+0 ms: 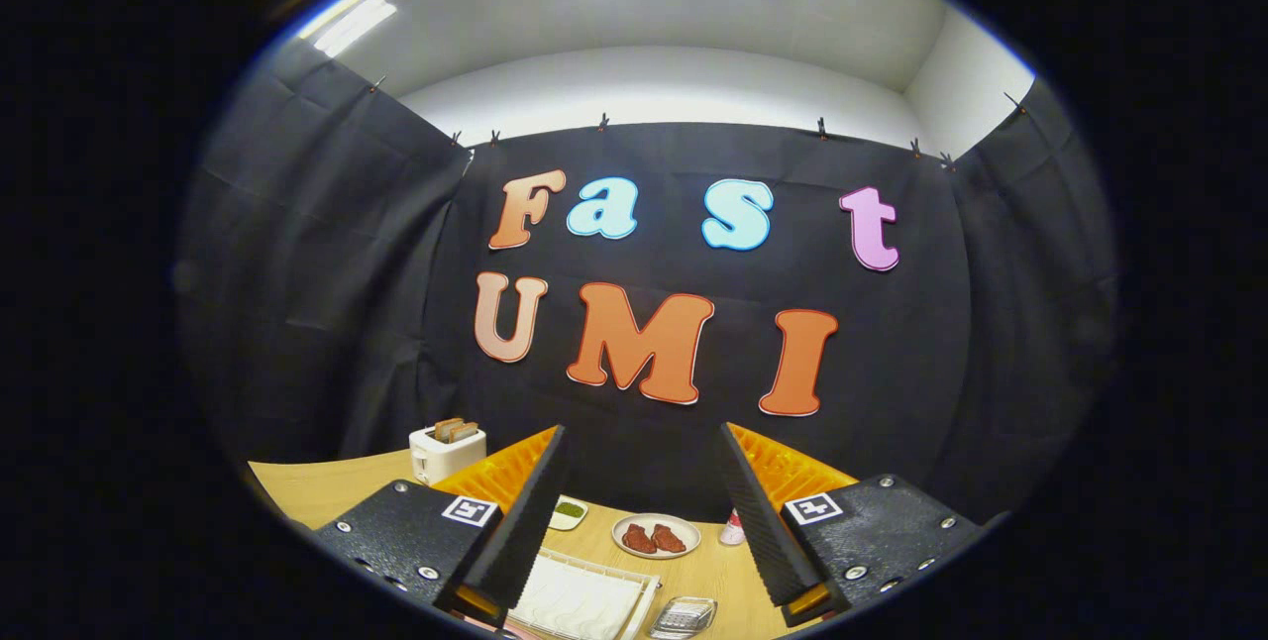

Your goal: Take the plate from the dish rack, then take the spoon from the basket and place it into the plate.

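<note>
Gripper held high, fingers spread wide, nothing gripped.
Dish rack is seen low between the fingers, toward the table's near edge.

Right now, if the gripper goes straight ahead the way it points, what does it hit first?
Probably the black cloth wall. The gripper is open, holds nothing and aims level, above the table. The plate with meat, small dish and toaster sit below that line. Depth is unclear.
</note>
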